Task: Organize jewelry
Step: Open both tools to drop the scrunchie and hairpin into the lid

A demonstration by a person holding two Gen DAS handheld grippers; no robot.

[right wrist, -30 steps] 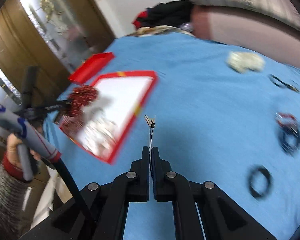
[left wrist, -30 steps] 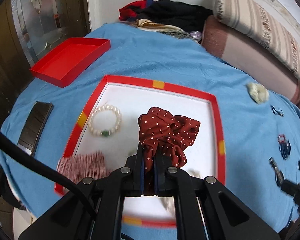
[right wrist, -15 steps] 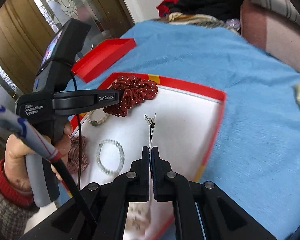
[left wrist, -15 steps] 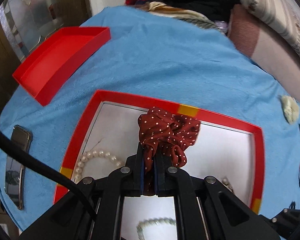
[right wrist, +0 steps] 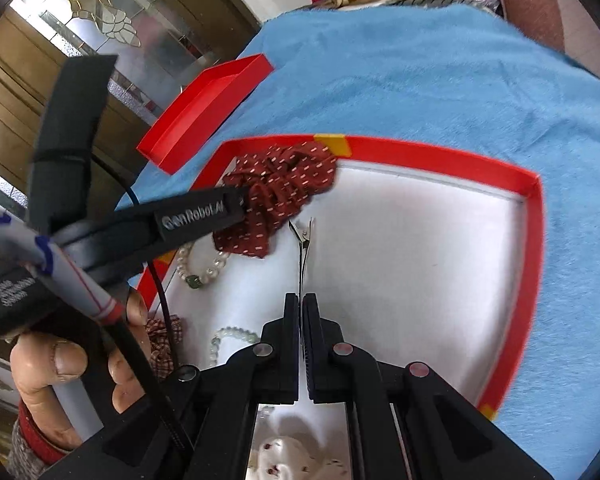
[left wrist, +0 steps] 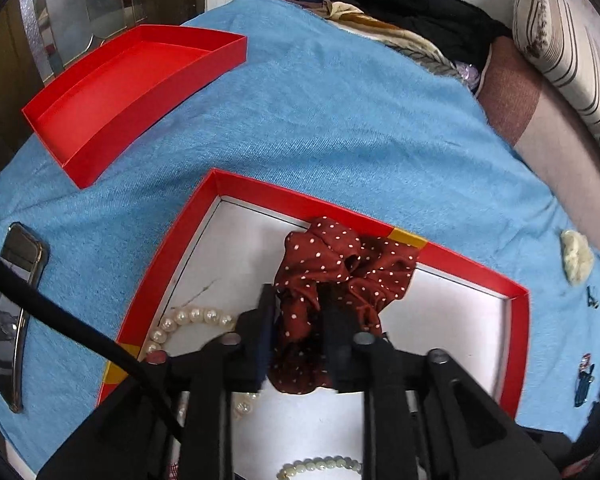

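The left gripper (left wrist: 298,336) is opening, so let the scrunchie (left wrist: 340,276) drop into the red box (left wrist: 518,344) while the right gripper (right wrist: 301,300) pinches the hair clip (right wrist: 302,248) tight.

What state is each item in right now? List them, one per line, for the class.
Left claw: jaws opening, polka-dot scrunchie between them, over the white-lined tray.
Right claw: shut on metal hair clip.
Pearl bracelet: lying in the tray.
Red lid: empty, open side up.
Phone: screen dark.
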